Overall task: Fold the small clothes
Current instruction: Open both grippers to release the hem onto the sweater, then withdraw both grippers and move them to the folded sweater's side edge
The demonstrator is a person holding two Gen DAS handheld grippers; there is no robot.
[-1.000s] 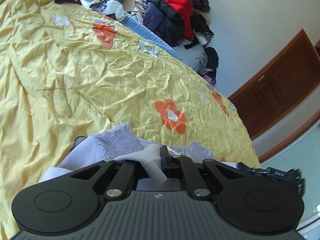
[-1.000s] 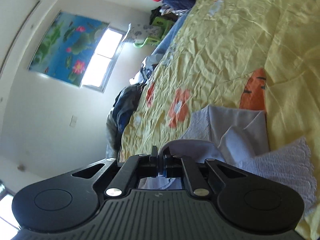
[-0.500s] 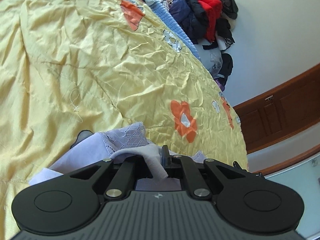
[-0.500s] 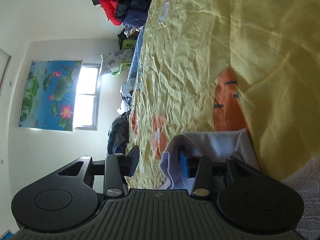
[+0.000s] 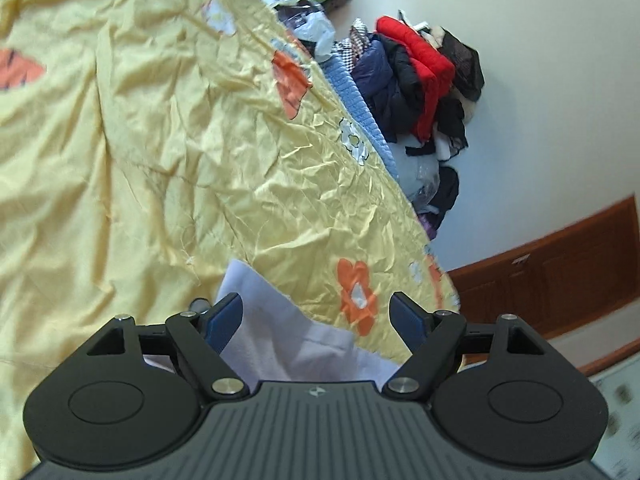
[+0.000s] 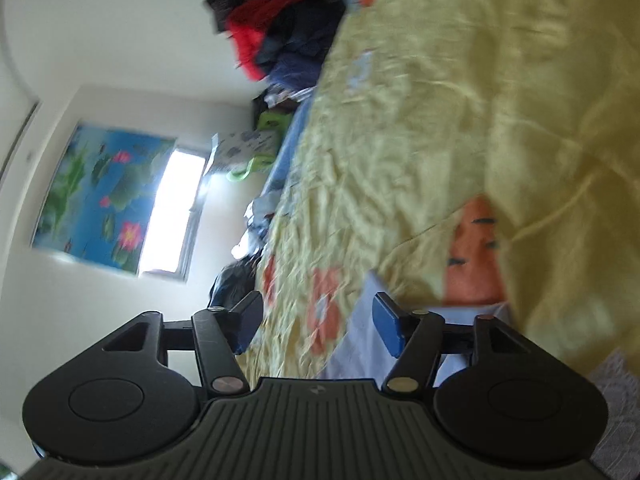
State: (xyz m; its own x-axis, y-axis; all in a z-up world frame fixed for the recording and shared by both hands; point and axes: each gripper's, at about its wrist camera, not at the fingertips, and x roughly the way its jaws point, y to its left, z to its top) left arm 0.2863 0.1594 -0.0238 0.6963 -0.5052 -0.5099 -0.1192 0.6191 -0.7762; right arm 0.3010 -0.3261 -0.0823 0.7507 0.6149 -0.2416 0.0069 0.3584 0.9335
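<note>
Both hand-held grippers, left (image 5: 318, 314) and right (image 6: 318, 320), gape over a yellow bedspread (image 5: 160, 140) near piled clothes (image 5: 416, 80).

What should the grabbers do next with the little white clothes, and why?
Probably lower the left gripper and pinch the white garment's near edge for another fold. Both grippers are open and empty, the right gripper too, and the garment lies loose on the yellow bedspread.

The right wrist view is motion-blurred throughout. The pale garment (image 5: 304, 344) runs hidden under the left gripper's body at 6 o'clock.
</note>
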